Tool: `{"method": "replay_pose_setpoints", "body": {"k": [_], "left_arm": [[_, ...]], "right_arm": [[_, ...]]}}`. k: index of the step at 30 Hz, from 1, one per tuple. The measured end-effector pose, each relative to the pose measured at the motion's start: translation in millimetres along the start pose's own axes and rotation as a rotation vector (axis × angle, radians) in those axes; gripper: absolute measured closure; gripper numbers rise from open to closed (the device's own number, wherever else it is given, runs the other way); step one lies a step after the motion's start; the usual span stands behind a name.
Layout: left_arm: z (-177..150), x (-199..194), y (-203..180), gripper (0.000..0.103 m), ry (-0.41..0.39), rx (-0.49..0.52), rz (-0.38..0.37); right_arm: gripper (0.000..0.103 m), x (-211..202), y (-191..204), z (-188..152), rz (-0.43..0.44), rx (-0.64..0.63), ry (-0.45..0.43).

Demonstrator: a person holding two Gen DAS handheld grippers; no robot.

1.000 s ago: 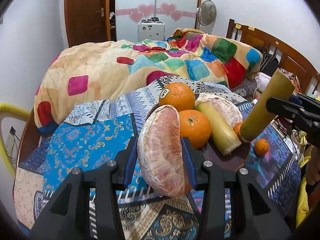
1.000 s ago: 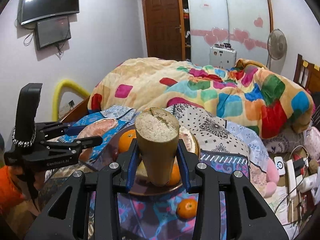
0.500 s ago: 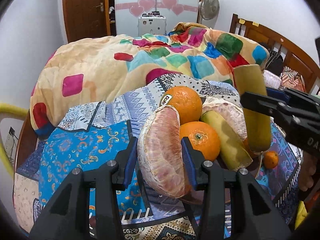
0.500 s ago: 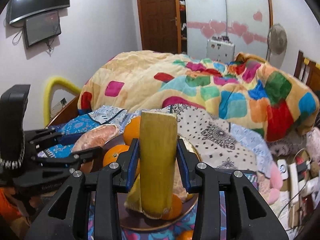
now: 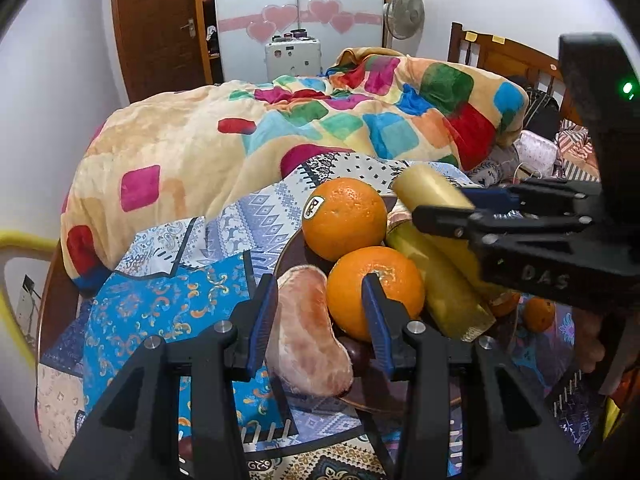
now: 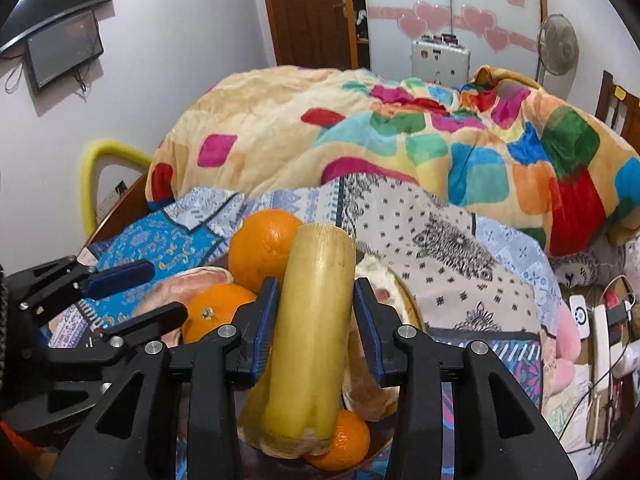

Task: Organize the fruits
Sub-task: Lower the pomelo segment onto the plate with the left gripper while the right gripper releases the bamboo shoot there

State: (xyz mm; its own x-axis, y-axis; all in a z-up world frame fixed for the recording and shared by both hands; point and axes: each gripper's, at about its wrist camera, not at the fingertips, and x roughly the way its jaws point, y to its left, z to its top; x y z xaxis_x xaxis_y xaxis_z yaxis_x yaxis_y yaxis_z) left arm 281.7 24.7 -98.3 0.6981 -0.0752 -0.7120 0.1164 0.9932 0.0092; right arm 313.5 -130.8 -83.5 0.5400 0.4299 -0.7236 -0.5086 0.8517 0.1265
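Observation:
A dark plate on the patterned cloth holds two oranges, a yellow-green cane piece and a peeled pomelo segment. My left gripper is open; the pomelo segment lies on the plate's edge between its fingers, loose. My right gripper is shut on a second cane piece, held over the plate above the first one. The right gripper also shows in the left wrist view. A small orange lies under the cane.
A bed with a colourful blanket rises behind the table. A small tangerine lies on the cloth right of the plate. Chargers and cables lie at the right. A yellow tube stands at the left.
My left gripper opened and let the pomelo segment down onto the plate's edge. My right gripper tipped the cane piece and lowered it over the plate.

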Motion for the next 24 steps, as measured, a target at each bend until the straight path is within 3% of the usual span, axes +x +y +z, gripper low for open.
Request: {"method": "replay_pose_setpoints", "body": {"k": [14, 24], "left_arm": [[-6, -37, 25, 0.060, -0.046, -0.051, 0.003], [-32, -69, 49, 0.057, -0.049, -0.064, 0.034]], "right_arm": [[0.061, -53, 0, -8, -0.033, -0.042, -0.116], [0.059, -84, -2, -37, -0.059, -0.067, -0.177]]}}
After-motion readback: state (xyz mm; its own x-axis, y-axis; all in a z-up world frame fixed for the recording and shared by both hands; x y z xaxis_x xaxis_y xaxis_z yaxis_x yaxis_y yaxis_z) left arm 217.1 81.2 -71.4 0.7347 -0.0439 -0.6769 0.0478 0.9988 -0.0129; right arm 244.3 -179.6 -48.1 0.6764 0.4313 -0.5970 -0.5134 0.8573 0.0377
